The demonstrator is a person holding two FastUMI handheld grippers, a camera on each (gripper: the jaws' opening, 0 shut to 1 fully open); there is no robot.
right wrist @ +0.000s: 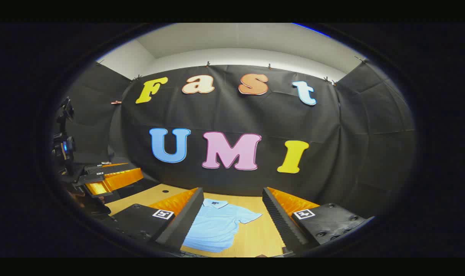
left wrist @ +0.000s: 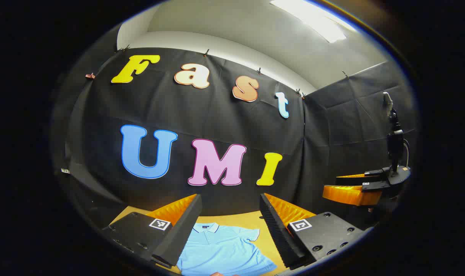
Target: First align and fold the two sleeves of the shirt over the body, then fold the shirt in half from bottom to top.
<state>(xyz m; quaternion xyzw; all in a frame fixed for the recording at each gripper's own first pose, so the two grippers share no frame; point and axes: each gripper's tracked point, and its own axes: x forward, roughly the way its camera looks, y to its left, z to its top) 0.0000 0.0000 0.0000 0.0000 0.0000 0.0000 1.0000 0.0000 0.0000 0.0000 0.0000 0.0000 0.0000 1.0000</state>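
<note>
Two grippers hang in the air above a wooden worktop [right wrist: 255, 237], and neither has hold of anything. A light blue polo shirt [left wrist: 225, 249] lies flat on that worktop, face up, with its collar [right wrist: 216, 204] toward the black cloth wall and its hem toward the near edge.

From the left gripper view, the left gripper [left wrist: 230, 230] has its jaws spread wide apart, empty, with the shirt showing between them on the surface below. One short sleeve [left wrist: 251, 234] sticks out sideways from the shirt's body, spread on the wood and not folded over. The shirt's other side is hidden behind a finger [left wrist: 178, 234] of this gripper.

From the right gripper view, the right gripper [right wrist: 232, 222] is likewise wide open and empty, held clear above the shirt. The shirt sits nearer its left finger, with bare wood beside the outstretched sleeve.

Off to the shirt's far side in the left gripper view, the right gripper [left wrist: 351, 193] shows again in profile, raised well apart from the cloth.
</note>
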